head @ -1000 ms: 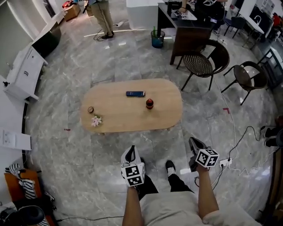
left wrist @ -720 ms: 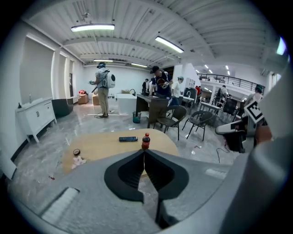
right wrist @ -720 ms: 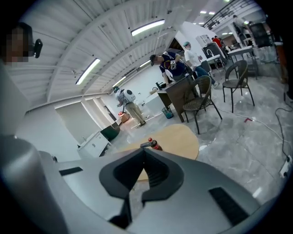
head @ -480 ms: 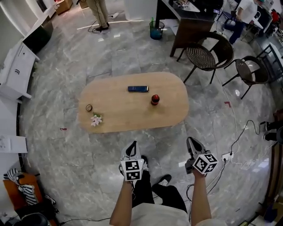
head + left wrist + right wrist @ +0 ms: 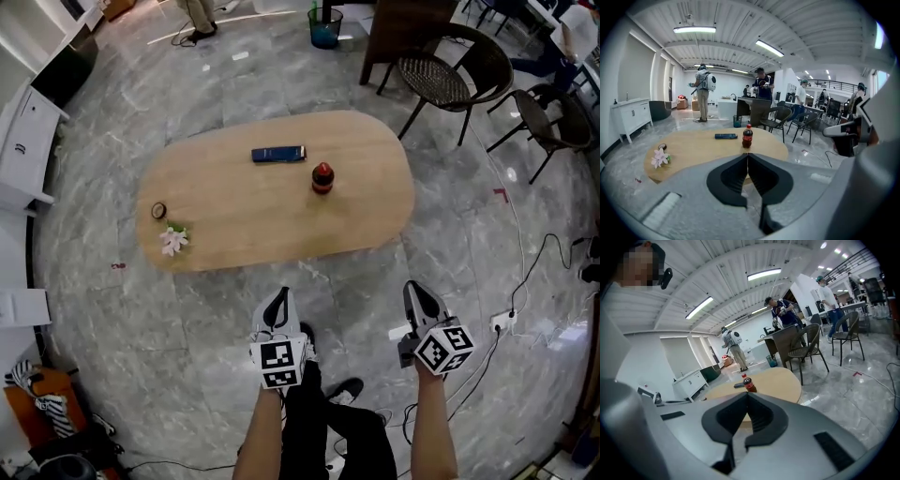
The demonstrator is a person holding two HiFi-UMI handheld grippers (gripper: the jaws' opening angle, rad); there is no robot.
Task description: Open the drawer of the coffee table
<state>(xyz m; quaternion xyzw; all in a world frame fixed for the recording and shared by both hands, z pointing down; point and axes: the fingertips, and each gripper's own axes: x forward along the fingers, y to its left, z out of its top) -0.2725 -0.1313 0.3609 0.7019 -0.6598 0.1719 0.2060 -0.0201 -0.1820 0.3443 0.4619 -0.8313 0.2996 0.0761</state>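
Drawer unseen, approach step: left gripper (image 5: 278,296) and right gripper (image 5: 413,287) pressed closed, empty, short of near edge of table (image 5: 253,211); next, finding its front and parting jaws.

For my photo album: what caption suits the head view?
Left gripper and right gripper, both shut, short of a coffee table bearing cola bottle, flower, dark flat device.

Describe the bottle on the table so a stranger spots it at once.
On the oval wooden coffee table, right of centre in the head view, stands a small cola bottle. It alone is upright, with red cap and label; the dark blue device nearby lies flat.
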